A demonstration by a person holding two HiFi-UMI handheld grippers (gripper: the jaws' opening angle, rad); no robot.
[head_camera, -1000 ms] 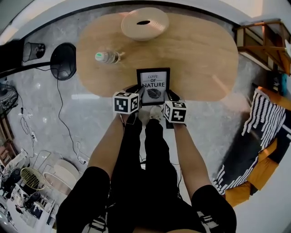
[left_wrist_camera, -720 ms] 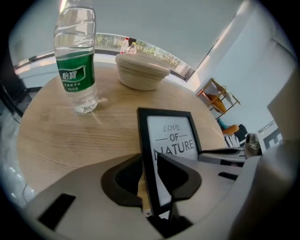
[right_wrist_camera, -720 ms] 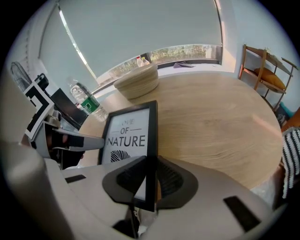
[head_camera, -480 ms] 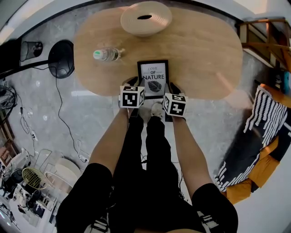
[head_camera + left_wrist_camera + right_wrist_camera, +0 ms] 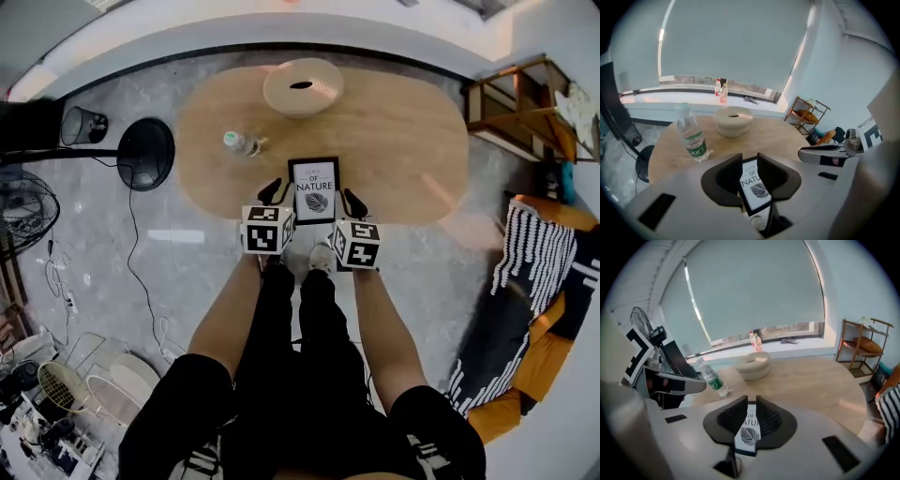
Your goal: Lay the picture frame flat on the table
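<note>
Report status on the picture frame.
Left gripper, right gripper: jaws slightly apart, empty, either side of picture frame. Frame flat on table, near edge. Bottle, bowl well clear.

I've got the picture frame (image 5: 315, 189) at the middle of the tabletop's (image 5: 403, 122) near edge. My left gripper (image 5: 270, 193) hangs just left of it and my right gripper (image 5: 354, 203) just right, both over that near edge. The bottle (image 5: 241, 142) stands behind and left of the frame, toward the left end. The bowl (image 5: 302, 86) sits mid far edge, well behind the frame. Off the right end there's a shelf (image 5: 520, 98), and off the left end a fan base (image 5: 148, 154) on the floor.
</note>
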